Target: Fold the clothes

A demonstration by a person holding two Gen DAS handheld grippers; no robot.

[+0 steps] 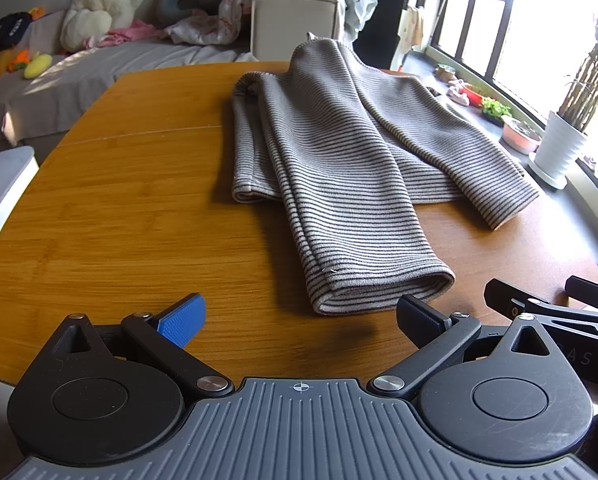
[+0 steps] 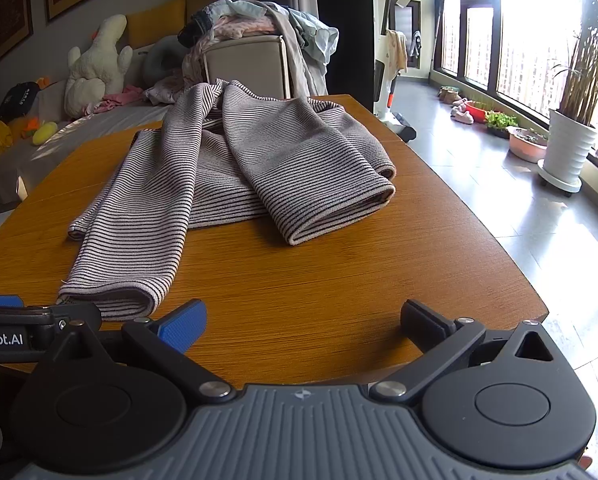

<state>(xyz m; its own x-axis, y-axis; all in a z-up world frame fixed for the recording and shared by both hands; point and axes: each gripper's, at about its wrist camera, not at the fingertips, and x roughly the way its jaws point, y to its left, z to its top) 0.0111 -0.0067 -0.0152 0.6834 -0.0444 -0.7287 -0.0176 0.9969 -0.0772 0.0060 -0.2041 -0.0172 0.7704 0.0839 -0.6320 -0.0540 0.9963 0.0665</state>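
Observation:
A grey striped garment (image 1: pixel 339 152) lies on the wooden table (image 1: pixel 119 200), its two legs or sleeves stretching toward me. It also shows in the right wrist view (image 2: pixel 219 168). My left gripper (image 1: pixel 299 320) is open and empty, just short of the near cuff (image 1: pixel 379 288). My right gripper (image 2: pixel 303 322) is open and empty over bare table, with the near cuff (image 2: pixel 111 296) to its left and the other cuff (image 2: pixel 339 208) farther ahead. The right gripper shows at the right edge of the left wrist view (image 1: pixel 547 304).
A chair piled with clothes (image 2: pixel 251 40) stands behind the table. A sofa with soft toys (image 1: pixel 99 8) is at the back left. A white potted plant (image 2: pixel 567 152) and small pots stand on the floor by the windows at right. The table's right edge (image 2: pixel 479 216) is close.

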